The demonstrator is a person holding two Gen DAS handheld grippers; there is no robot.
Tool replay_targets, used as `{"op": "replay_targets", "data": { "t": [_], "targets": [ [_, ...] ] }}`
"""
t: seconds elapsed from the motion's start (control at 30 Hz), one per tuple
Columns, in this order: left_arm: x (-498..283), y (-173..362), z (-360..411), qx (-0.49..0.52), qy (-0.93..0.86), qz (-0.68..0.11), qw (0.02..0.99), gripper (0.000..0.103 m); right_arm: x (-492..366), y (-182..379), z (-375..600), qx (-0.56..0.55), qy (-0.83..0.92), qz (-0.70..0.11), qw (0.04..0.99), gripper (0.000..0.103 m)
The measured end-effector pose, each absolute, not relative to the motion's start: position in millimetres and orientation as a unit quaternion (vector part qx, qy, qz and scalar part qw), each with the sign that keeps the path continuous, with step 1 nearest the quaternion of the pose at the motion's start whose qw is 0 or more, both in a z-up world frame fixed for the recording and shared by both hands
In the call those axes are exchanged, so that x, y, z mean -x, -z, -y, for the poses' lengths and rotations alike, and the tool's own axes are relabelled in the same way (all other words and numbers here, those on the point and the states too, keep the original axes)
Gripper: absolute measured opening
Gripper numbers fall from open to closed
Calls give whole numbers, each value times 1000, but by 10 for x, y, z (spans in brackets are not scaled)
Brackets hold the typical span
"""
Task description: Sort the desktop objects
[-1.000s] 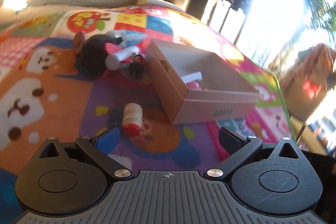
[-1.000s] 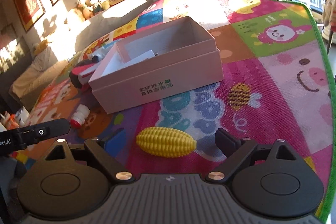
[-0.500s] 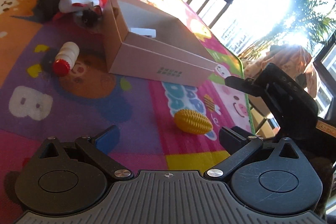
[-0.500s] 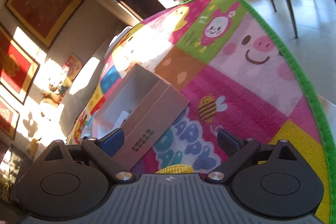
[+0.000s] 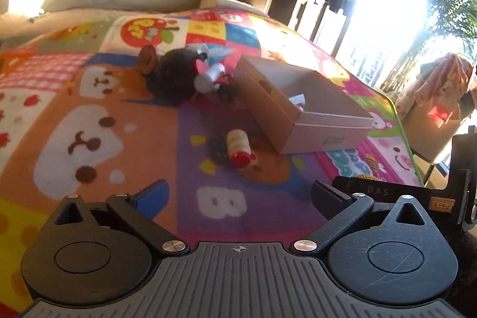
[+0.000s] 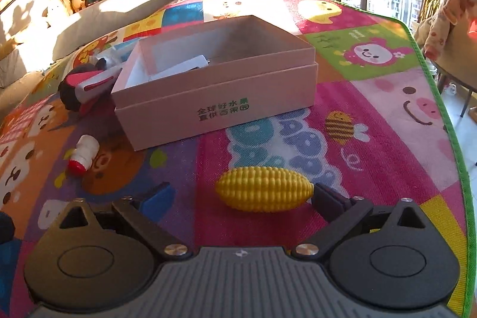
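The yellow toy corn cob (image 6: 263, 189) lies on its side on the cartoon-print play mat (image 6: 372, 157), low in the right wrist view, just in front of the right gripper (image 6: 243, 195). Its right tip is at, or perhaps touching, the black right finger (image 6: 328, 198), while the blue-padded left finger (image 6: 156, 197) stands well clear of its other end. So the fingers are wide apart with the cob lying partly between them, not clamped.

At about 11 o'clock from the cob sits the open pink cardboard box (image 6: 214, 97), with green print on its near wall and a white item inside. At 9 o'clock from the cob, on the mat, lies a small white bottle with a red cap (image 6: 82, 154). Against the box's left wall is a pile of toys, among them a dark plush toy (image 6: 74, 91).

The left gripper (image 5: 238, 195) hangs above the mat with its fingers apart and nothing between them. The bottle (image 5: 238, 148) is ahead of it at 12 o'clock, and the box (image 5: 304, 109) is at 1 o'clock. Part of the other black tool shows at 3 o'clock.

The step in hand looks like the pick-up of the corn cob for the box. The next move probably calls for shifting the right gripper towards 3 o'clock so the cob sits centred, going lower, then closing across it; gripped off-centre, the ribbed, rounded cob could roll or squirt out.
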State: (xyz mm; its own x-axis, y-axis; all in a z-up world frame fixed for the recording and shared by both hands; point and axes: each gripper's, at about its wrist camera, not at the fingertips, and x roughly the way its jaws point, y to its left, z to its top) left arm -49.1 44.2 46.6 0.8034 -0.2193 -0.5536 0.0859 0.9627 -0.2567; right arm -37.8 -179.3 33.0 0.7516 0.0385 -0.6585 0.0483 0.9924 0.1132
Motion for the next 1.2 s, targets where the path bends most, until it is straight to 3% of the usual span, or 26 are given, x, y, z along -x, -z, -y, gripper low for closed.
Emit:
{"op": "replay_targets", "data": {
  "t": [0.03,0.1,0.2,0.33,0.47,0.6,0.77,0.93,1.03,1.07,1.1,1.17,1.2],
  "targets": [
    [435,-480,-399,95,80,-301,946,103,366,-333,1807,-61,6,-353,934,96],
    [272,-477,-297,71,69,-306,947,103,365,-343,1824,-44,7,-347,937,77],
    [-30,-415,-166,43,60,-317,945,103,371,-342,1894,-28,-9,-340,940,68],
    [-267,-354,-101,13,88,-328,941,103,354,-352,2055,-33,-20,-333,942,69],
    [-320,-289,-106,23,160,-354,921,103,348,-362,2187,-29,-20,-318,948,84],
    [-322,-215,-14,21,192,-361,912,103,278,-326,2303,-70,-32,-333,940,91],
    [-296,-214,122,44,246,-365,897,103,286,-317,2300,-73,-35,-332,940,92],
    [-214,-292,104,-35,159,-323,932,103,290,-315,2326,-79,-28,-331,940,96],
    [-299,-218,33,-59,97,-339,934,103,281,-311,2323,-79,-26,-333,939,97],
    [-318,-195,8,-53,91,-346,932,98,283,-310,2318,-78,-24,-333,939,97],
    [-330,-177,-3,-50,89,-350,931,86,283,-310,2313,-77,-22,-333,939,97],
    [-355,-150,-15,-49,86,-356,929,72,279,-311,2318,-76,-20,-333,940,97],
    [-362,-145,-23,-46,80,-354,931,73,280,-311,2323,-76,-19,-333,940,97]
  ]
}}
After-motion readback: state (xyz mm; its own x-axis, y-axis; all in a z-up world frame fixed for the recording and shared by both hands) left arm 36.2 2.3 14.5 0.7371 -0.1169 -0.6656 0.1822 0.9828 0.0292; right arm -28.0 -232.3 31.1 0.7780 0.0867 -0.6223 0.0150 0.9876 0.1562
